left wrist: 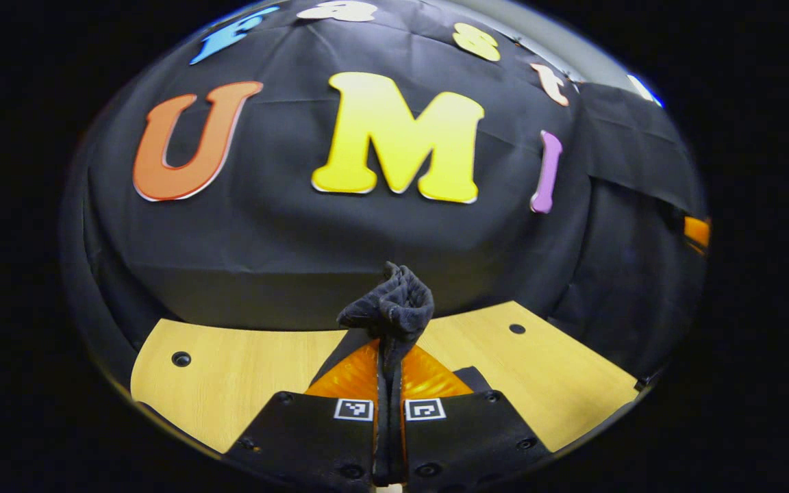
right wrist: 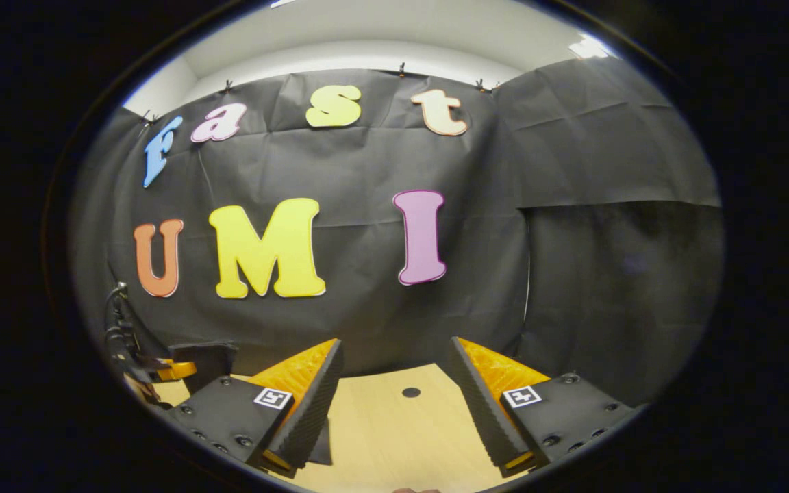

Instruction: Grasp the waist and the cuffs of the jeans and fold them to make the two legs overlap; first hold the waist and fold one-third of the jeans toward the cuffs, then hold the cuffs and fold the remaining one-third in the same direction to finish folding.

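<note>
Denim bunches up from my left claw, pinched tight above the worktop. My right claw gapes wide, holding nothing; it should take a matching edge before I fold.

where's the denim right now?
Left gripper view, centre: a bunch of jeans is pinched in the left gripper, raised above the wooden table.

A light wooden tabletop with a pale grain runs below the black cloth wall of the booth. Small round dark holes are set into the tabletop near its far corners. In the right gripper view, the same tabletop carries one dark hole, and a white ceiling shows above the wrinkled black cloth, which small clips hold along its top edge.
</note>
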